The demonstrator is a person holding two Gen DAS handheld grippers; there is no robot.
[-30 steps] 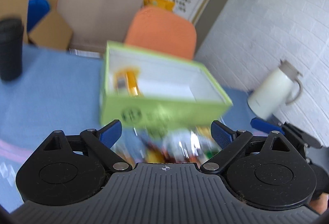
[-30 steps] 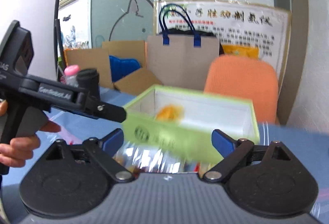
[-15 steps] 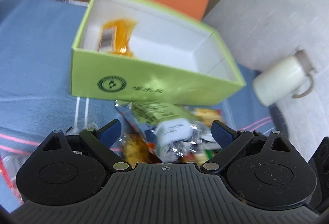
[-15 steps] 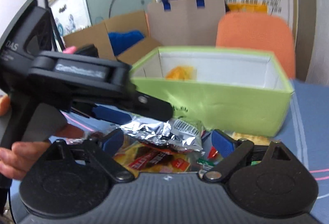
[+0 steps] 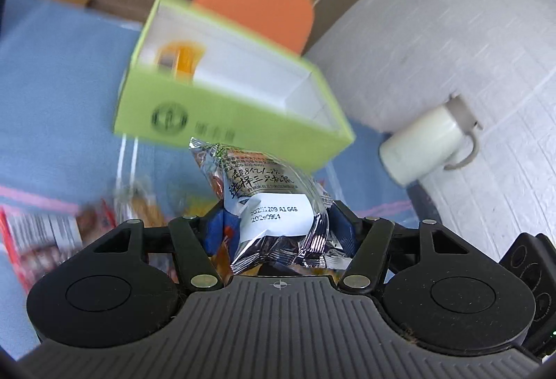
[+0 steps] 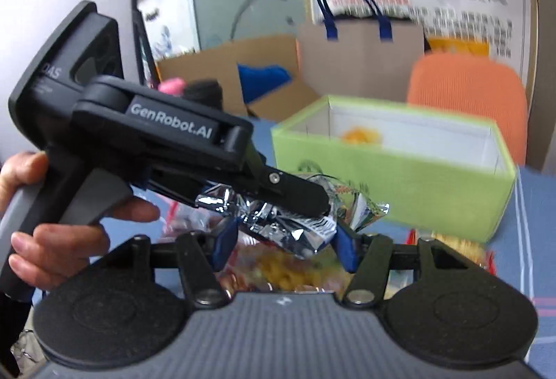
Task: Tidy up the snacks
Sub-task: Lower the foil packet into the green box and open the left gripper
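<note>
1. Silver foil of the snack packet sits squarely between the blue pads of the left gripper, which are pressed in against its lower half; its upper half, with printed text and a white date label, sticks out forward past the fingertips.
2. From the right wrist view the same snack packet is crumpled between the left gripper from above and the right gripper from below. The right gripper's blue pads stand just beside the foil on both sides; whether they actually pinch it cannot be told.
3. Beneath and behind both sets of jaws lies a loose pile of other snack bags, yellow and red, blurred, resting on the blue tablecloth.
4. Directly ahead of the left jaws, beyond the packet's tip, stands the open green box with a white inside; an orange packet lies in its far left corner.
5. Ahead and to the right of the left jaws, a white jug stands against the white brick wall.
6. Past the box, an orange chair, a brown paper bag with blue handles and cardboard boxes.
7. A bare hand grips the left tool's handle at the left of the right jaws.
</note>
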